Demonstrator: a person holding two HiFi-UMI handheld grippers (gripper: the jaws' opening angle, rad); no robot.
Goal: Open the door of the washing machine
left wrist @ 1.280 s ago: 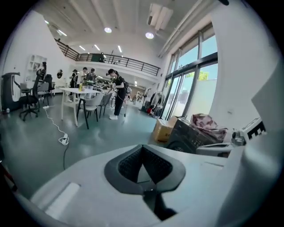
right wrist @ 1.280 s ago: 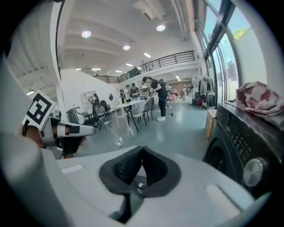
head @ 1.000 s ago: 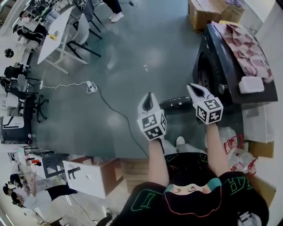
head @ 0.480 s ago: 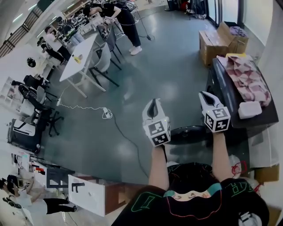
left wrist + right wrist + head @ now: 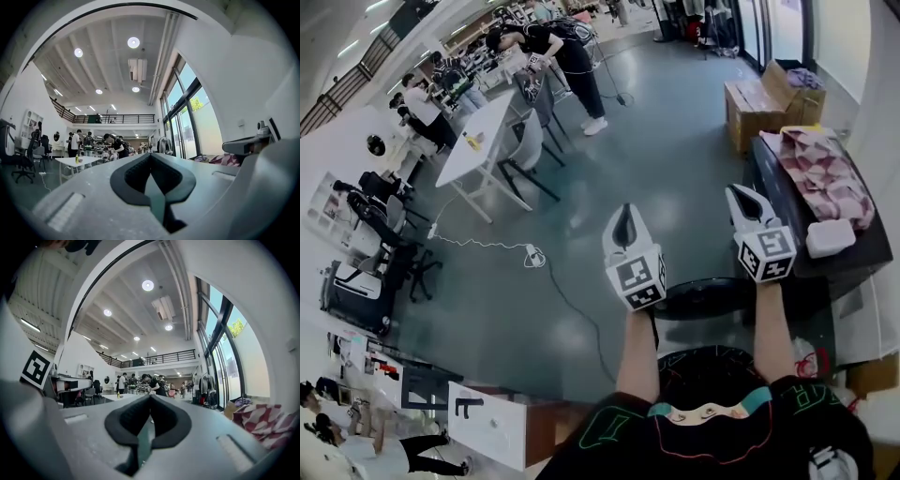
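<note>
One cloth (image 5: 825, 178) atop washing machine (image 5: 767, 176), cardboard box (image 5: 755, 105) beyond — door (image 5: 703, 298) open

the glossy grey floor (image 5: 675, 159) carries a white table (image 5: 487, 127) with a small yellow bottle (image 5: 473, 142) on it, a chair (image 5: 528, 142) just beside the table, a power strip (image 5: 532, 255) on a thin white cable (image 5: 478, 243), a cardboard box (image 5: 759, 98), and the dark washing machine (image 5: 773, 183). the machine's top holds a checked cloth (image 5: 825, 173) and a white packet (image 5: 831, 237).
</note>
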